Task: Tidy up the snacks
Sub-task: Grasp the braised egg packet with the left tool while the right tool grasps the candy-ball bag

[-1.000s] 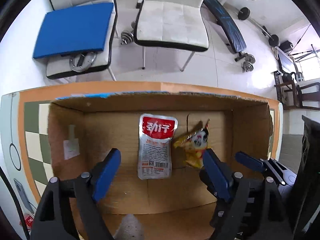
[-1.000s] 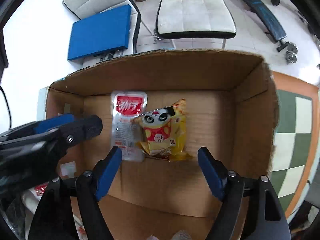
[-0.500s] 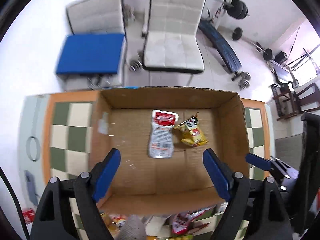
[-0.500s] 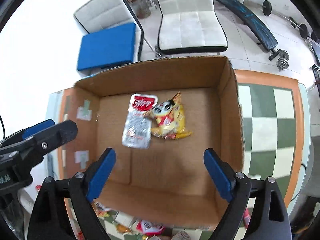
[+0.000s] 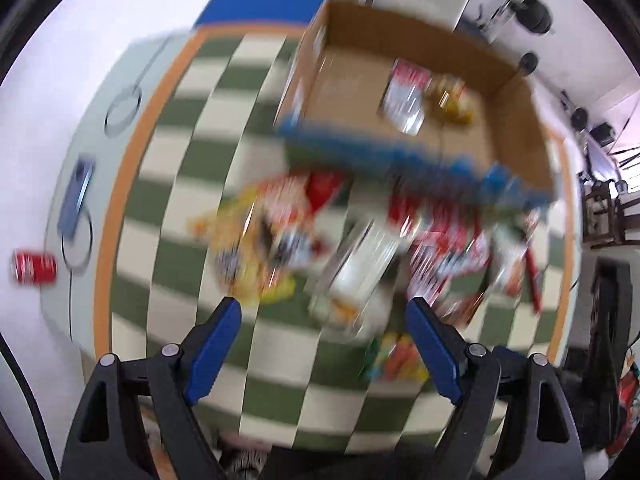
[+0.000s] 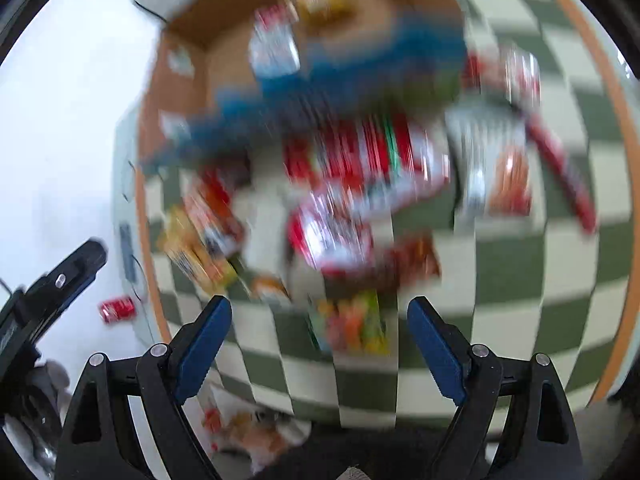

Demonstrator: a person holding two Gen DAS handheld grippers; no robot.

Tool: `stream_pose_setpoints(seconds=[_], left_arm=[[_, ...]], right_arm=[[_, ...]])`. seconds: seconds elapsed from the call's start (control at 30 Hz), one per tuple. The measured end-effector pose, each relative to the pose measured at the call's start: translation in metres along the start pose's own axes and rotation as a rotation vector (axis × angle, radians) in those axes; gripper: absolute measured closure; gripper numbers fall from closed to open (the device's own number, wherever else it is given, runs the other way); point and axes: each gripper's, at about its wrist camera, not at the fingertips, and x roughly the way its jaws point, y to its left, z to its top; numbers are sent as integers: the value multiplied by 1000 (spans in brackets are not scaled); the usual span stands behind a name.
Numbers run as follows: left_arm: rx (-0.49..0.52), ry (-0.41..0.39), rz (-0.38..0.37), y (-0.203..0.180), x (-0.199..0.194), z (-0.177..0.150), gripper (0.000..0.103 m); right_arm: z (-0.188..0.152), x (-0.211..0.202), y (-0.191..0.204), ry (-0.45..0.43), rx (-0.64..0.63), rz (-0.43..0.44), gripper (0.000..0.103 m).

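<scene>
- Currently, both wrist views are heavily motion-blurred; fine detail and package print cannot be read.
- Left gripper [image 5: 324, 324]: jaws stand wide apart with nothing between the blue pads; it grips no item and points down at the checkered tablecloth [image 5: 168, 176].
- Right gripper [image 6: 320, 320]: jaws wide apart, empty, pads clear of all packets.
- Snack pile [image 5: 360, 240]: loose packets lie spread on the cloth just ahead of the left gripper's fingertips. It includes a yellow-and-red packet [image 5: 256, 240] ahead and to the left, and a white packet [image 5: 368, 264] ahead between the finger lines.
- Multicoloured candy packet [image 6: 352, 326]: lies between the right gripper's finger lines, close to the tips, not touched. In the left view the same packet [image 5: 396, 360] sits just inside the right-hand finger.
- Cardboard box [image 5: 516, 128]: open-topped, beyond the snack pile, ahead and to the right of the left gripper; its near wall carries blue print.
- Box contents: a silver packet with a red top [image 5: 404, 100] and a yellow packet [image 5: 452, 98] lie side by side on the box floor.
- Red soda can [image 5: 34, 266]: lies on its side on the floor, far left of the left gripper, off the table.
- Phone [image 5: 76, 200]: lies on the pale table edge, outside the cloth's orange border.
</scene>
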Motion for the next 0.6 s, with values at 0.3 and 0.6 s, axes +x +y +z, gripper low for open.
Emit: stream_pose_setpoints(seconds=[0.3,0.6], left_arm=[[-90,128,81,53,66,-69,19],[-77,141,107,69,78,-72,19]], right_arm=[[-42,103,0,136,-51,-127,11],[-44,157,27,100,-133,-380,11]])
